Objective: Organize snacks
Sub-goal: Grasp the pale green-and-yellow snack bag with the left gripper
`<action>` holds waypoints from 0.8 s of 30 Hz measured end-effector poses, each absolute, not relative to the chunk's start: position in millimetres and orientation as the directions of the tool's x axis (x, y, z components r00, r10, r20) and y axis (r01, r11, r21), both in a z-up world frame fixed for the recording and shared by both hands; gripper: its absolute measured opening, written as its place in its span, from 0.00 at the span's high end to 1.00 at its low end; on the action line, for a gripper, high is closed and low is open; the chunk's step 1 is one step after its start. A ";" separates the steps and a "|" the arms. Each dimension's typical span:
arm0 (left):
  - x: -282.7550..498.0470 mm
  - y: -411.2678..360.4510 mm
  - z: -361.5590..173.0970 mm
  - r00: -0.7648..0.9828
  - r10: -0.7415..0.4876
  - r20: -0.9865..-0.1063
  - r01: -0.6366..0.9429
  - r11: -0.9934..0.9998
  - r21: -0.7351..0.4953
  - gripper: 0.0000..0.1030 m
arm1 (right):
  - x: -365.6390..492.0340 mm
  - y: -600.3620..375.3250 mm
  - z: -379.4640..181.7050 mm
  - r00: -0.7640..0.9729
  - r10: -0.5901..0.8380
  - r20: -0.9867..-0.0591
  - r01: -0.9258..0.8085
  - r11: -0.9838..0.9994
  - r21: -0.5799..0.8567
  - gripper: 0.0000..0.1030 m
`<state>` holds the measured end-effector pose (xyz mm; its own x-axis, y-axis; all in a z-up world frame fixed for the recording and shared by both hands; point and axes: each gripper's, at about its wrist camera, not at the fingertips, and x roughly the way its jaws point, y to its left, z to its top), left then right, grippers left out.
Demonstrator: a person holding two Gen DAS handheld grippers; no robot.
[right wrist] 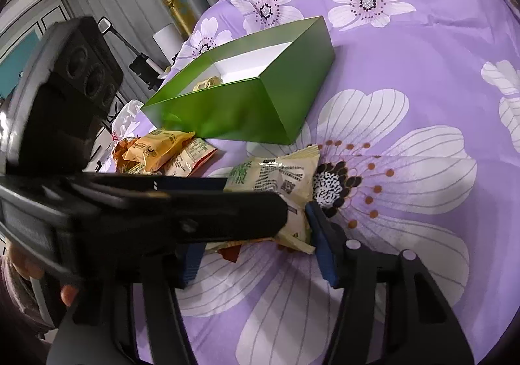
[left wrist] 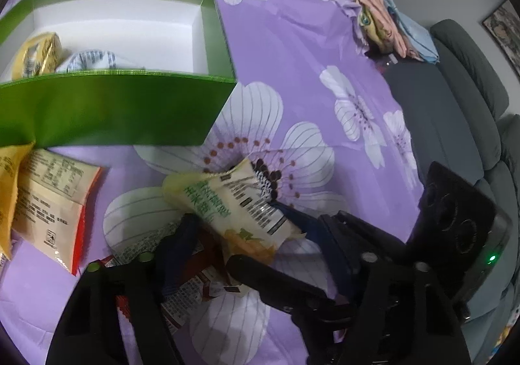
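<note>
A cream snack packet (left wrist: 234, 202) (right wrist: 276, 176) with green lettering lies on the purple flowered cloth. It rests partly on a red packet (left wrist: 191, 287). My left gripper (left wrist: 235, 212) has one blue pad against each long side of the cream packet. My right gripper (right wrist: 253, 228) comes in from the other side, and the packet's crumpled end fills the gap between its pads. A left finger crosses in front of the right gripper's left pad. Behind stands the open green box (left wrist: 130, 105) (right wrist: 247, 105), holding a yellow packet (left wrist: 39, 53) and a white-and-blue one (left wrist: 91, 61).
More packets lie in front of the box: a cream-and-red one (left wrist: 52, 202) and orange-yellow ones (right wrist: 156, 147). Folded cloths (left wrist: 383, 17) sit at the table's far edge beside a grey sofa (left wrist: 455, 105). A person's fingers (right wrist: 68, 295) hold the left gripper.
</note>
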<state>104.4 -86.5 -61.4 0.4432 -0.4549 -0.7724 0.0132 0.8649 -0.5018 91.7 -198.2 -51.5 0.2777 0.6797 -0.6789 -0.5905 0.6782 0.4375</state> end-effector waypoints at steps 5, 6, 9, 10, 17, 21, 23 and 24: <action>107.3 -84.2 -66.7 0.435 -0.454 -0.778 -0.005 0.863 -0.506 0.49 | 89.4 -195.7 -52.4 0.284 0.668 -0.688 -0.597 0.685 0.418 0.52; 107.1 -84.1 -66.4 0.438 -0.450 -0.778 -0.004 0.864 -0.503 0.50 | 88.6 -195.5 -51.0 0.285 0.673 -0.683 -0.603 0.679 0.418 0.58; 104.5 -87.7 -63.7 0.451 -0.441 -0.776 0.008 0.871 -0.490 0.53 | 85.8 -194.6 -48.4 0.296 0.673 -0.678 -0.618 0.676 0.401 0.63; 102.9 -88.9 -62.3 0.455 -0.437 -0.776 0.014 0.875 -0.484 0.54 | 85.5 -194.4 -48.1 0.301 0.671 -0.678 -0.619 0.678 0.396 0.63; 94.4 -88.4 -52.2 0.478 -0.451 -0.754 0.037 0.868 -0.496 0.56 | 73.4 -193.0 -36.9 0.345 0.657 -0.670 -0.635 0.689 0.348 0.66; 83.6 -90.4 -33.8 0.518 -0.441 -0.733 0.072 0.876 -0.477 0.56 | 62.0 -193.2 -19.7 0.390 0.663 -0.639 -0.655 0.687 0.314 0.66; 79.7 -90.0 -24.2 0.542 -0.433 -0.720 0.085 0.881 -0.465 0.56 | 59.1 -193.2 -12.1 0.411 0.669 -0.619 -0.659 0.687 0.306 0.66; 77.6 -90.3 -19.3 0.555 -0.428 -0.713 0.093 0.884 -0.458 0.56 | 57.8 -192.8 -8.4 0.422 0.671 -0.609 -0.662 0.688 0.299 0.66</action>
<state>77.6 -90.3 -19.3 0.5552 -0.4275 -0.7135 0.0928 0.8843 -0.4576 57.8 -192.8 -8.4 0.4225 0.6711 -0.6092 -0.6615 0.6878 0.2988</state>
